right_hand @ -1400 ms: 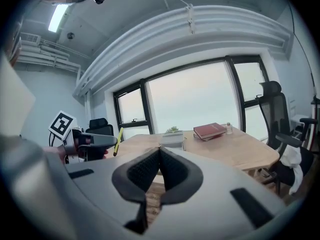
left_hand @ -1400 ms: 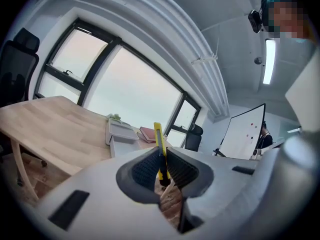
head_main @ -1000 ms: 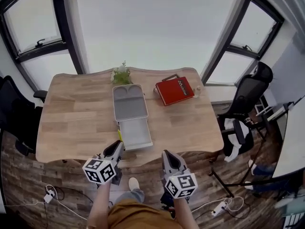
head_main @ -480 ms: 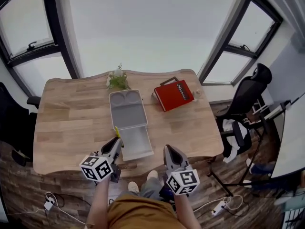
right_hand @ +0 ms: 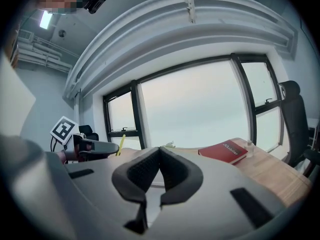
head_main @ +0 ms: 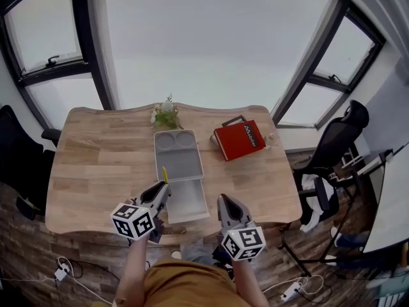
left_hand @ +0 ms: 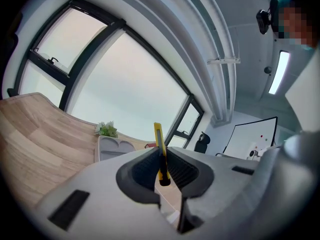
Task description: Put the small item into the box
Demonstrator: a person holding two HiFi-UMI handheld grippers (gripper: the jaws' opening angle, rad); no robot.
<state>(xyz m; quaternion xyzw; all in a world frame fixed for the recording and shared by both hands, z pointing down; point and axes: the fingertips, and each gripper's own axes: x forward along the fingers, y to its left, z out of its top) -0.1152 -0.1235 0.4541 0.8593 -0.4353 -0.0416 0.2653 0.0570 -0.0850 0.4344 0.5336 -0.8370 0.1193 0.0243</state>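
An open grey box (head_main: 177, 155) lies in the middle of the wooden table (head_main: 96, 165), its lid (head_main: 185, 201) reaching toward the near edge. My left gripper (head_main: 162, 187) is shut on a thin yellow item (left_hand: 159, 151) that sticks up from between its pads. It hovers at the near left corner of the box lid. My right gripper (head_main: 222, 203) hangs shut just past the table's near edge, right of the lid, with nothing between its pads. In the right gripper view the left gripper (right_hand: 95, 146) and the yellow item (right_hand: 121, 143) show at the left.
A red book (head_main: 241, 140) lies right of the box, a small potted plant (head_main: 165, 112) behind it. Black office chairs stand at the right (head_main: 332, 147) and at the left (head_main: 16, 155). Cables and a power strip (head_main: 291, 290) lie on the wood floor.
The head view has shifted a little, so the table sits slightly lower and to the right. My left gripper still carries the yellow item by the lid's near left corner. Both grippers hold their places.
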